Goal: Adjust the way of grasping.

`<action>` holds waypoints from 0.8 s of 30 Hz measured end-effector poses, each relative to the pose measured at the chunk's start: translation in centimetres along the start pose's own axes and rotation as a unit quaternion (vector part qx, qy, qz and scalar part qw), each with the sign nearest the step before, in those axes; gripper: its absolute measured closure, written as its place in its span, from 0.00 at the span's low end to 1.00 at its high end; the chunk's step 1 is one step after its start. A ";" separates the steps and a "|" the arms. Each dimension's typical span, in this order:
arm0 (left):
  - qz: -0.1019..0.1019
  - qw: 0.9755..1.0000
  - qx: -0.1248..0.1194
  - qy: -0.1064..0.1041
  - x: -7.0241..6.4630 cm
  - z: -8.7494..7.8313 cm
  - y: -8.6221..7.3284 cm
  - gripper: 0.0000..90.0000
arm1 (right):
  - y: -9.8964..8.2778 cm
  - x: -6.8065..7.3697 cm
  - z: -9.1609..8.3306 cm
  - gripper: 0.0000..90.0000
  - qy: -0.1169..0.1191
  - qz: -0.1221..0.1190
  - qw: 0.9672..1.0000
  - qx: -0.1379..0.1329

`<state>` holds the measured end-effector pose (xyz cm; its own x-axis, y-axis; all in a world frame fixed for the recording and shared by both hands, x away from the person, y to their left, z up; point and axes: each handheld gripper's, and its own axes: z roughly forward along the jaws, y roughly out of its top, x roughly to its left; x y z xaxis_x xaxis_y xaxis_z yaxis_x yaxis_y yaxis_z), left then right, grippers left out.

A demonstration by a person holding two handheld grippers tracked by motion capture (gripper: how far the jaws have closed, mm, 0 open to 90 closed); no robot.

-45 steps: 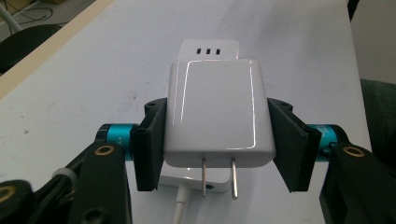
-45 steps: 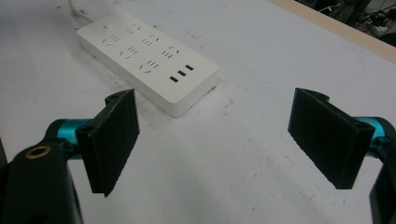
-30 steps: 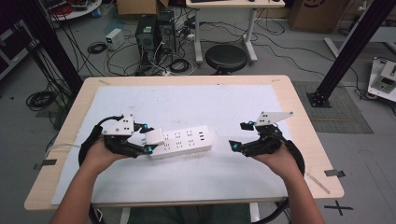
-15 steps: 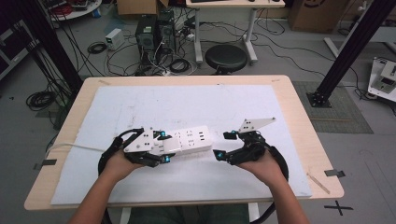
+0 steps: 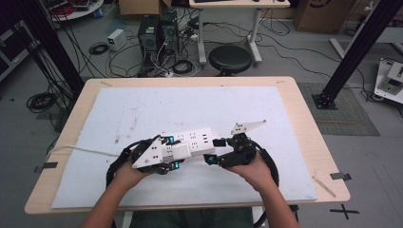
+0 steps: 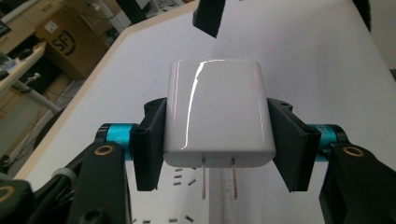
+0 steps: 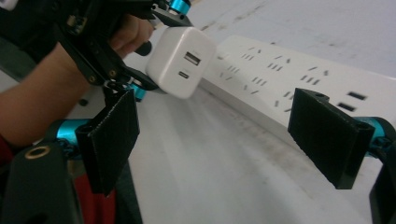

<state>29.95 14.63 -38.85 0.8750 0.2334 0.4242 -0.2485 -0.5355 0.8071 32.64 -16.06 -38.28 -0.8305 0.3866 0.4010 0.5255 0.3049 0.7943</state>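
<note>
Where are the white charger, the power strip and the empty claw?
white charger [image 6: 217,112], left gripper view, on its glossy top face.
power strip [image 7: 299,84], right gripper view, on its socket face.
right claw [image 7: 229,140], right gripper view, midway between its open pads.

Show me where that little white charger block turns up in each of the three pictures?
High view: white charger at lower centre, over the power strip.
Left gripper view: centre, clamped in the left gripper, prongs pointing down.
Right gripper view: upper left, ports facing the camera.
Shared landmark: the power strip.
</note>
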 end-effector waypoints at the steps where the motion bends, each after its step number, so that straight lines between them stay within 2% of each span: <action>1: 0.002 1.000 -0.002 0.003 -0.1 0.0 0.0 0.47 | 0.0 0.0 0.2 0.19 0.004 0.005 1.000 0.000; 6: 0.011 1.000 -0.020 0.016 -1.1 0.3 0.1 0.47 | 0.0 -0.2 1.2 0.19 0.029 0.033 0.999 -0.001; 10: 0.025 0.999 -0.023 0.027 -1.9 0.7 0.3 0.47 | 0.0 -0.3 1.9 0.19 0.041 0.046 0.998 0.000; 16: 0.026 0.999 -0.030 0.032 -2.5 1.0 0.4 0.47 | 0.0 -0.4 2.9 0.19 0.073 0.071 0.995 -0.007; 24: 0.026 0.998 -0.042 0.032 -2.9 1.3 1.0 0.47 | -0.2 -0.3 4.0 0.21 0.089 0.088 0.992 -0.011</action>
<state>27.72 12.33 -39.77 0.8330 0.2595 0.4887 -0.3288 -0.4781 0.8144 33.51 -12.78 -40.41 -0.7470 0.2713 0.6070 0.6625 0.2273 0.7137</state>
